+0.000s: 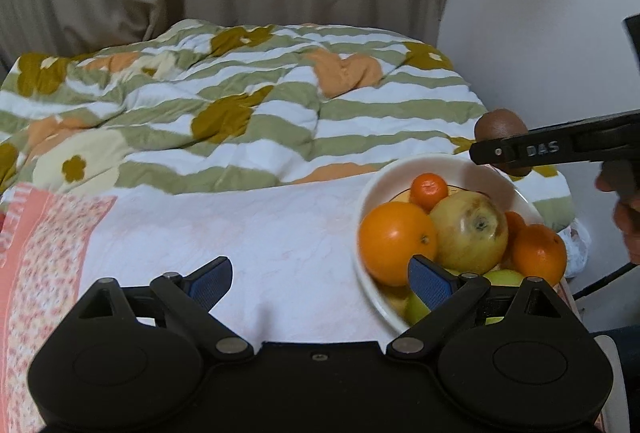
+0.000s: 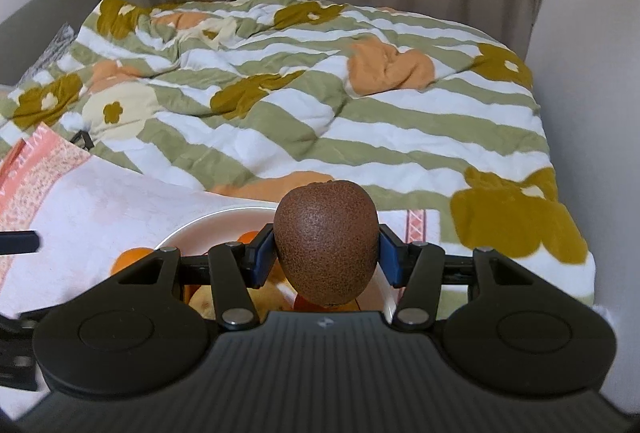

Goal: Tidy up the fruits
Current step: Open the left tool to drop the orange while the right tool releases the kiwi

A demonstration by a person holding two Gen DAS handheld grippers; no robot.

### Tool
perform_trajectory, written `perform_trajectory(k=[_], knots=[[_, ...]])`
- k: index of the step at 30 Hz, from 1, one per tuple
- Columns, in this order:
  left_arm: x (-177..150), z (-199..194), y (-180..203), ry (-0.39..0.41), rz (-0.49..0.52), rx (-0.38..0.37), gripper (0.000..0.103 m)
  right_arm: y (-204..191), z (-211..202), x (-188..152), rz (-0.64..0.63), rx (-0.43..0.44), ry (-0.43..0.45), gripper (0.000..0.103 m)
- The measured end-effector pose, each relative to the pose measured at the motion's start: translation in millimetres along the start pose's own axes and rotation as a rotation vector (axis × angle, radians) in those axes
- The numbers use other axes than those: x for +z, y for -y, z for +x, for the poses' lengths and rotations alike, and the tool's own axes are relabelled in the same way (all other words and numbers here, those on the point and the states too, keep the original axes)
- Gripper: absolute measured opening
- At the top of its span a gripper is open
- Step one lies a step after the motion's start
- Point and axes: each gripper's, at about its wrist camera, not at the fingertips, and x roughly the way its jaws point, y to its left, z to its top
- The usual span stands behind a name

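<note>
1. One white bowl (image 1: 370, 193).
2. One brown kiwi (image 2: 326, 247).
3. Four orange citrus fruits: one large orange (image 1: 396, 243), three smaller ones.
4. One yellowish apple (image 1: 470, 233).
5. Two grippers.

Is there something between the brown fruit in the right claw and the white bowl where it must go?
Nothing visible blocks it. The kiwi, held by the right claw, hangs above the bowl, already piled with fruit.

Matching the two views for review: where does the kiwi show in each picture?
Left wrist view: kiwi at right edge, in the right gripper, beyond the bowl.
Right wrist view: kiwi low centre, clamped between the pads, above the bowl.
Shared landmark: the bowl.
</note>
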Motion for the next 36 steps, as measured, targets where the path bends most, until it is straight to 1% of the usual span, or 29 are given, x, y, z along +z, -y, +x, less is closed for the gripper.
perform_trajectory(k=[5, 11, 14, 15, 16, 17, 18, 20, 27, 30, 36], knots=[[-5.4, -8.5, -10.6, 0.01, -0.031, 0.025, 0.097, 0.6, 19.8, -2.6, 0.004, 0.015, -0.007, 0.068], [-11.1, -18.3, -16.0, 0.023, -0.052, 0.042, 0.097, 0.7, 31.3, -5.4, 0.02, 0.03, -0.008, 0.068], [-15.7, -26.7, -14.8, 0.038, -0.059, 0.053, 0.097, 1.7, 32.3, -5.6, 0.023, 0.03, 0.001, 0.071], [-17.3, -30.0, -13.9, 0.044, -0.06, 0.057, 0.097, 1.9, 31.2, -5.8, 0.023, 0.037, 0.015, 0.075], [-18.7, -32.4, -13.0, 0.051, -0.061, 0.061, 0.097, 2.2, 29.7, -5.4, 0.022, 0.047, 0.027, 0.085], [-20.3, -35.6, -11.7, 0.058, -0.061, 0.066, 0.097, 2.5, 28.4, -4.7, 0.022, 0.051, 0.034, 0.092], [-21.4, -38.3, -10.8, 0.062, -0.062, 0.071, 0.097, 2.8, 26.1, -4.7, 0.025, 0.043, 0.048, 0.103], [-23.2, -44.2, -8.7, 0.069, -0.063, 0.083, 0.097, 4.0, 18.7, -6.2, 0.037, 0.023, 0.082, 0.103], [-29.3, -74.8, -5.6, 0.117, -0.076, 0.092, 0.097, 5.0, -16.1, -14.0, 0.083, 0.016, 0.094, 0.103], [-32.7, -94.5, -6.0, 0.152, -0.075, 0.095, 0.097, -0.9, -40.7, -17.1, 0.099, 0.003, 0.101, 0.103], [-44.1, -141.7, -14.8, 0.216, -0.082, 0.087, 0.097, -24.6, -110.2, -28.0, 0.141, -0.027, 0.137, 0.103]])
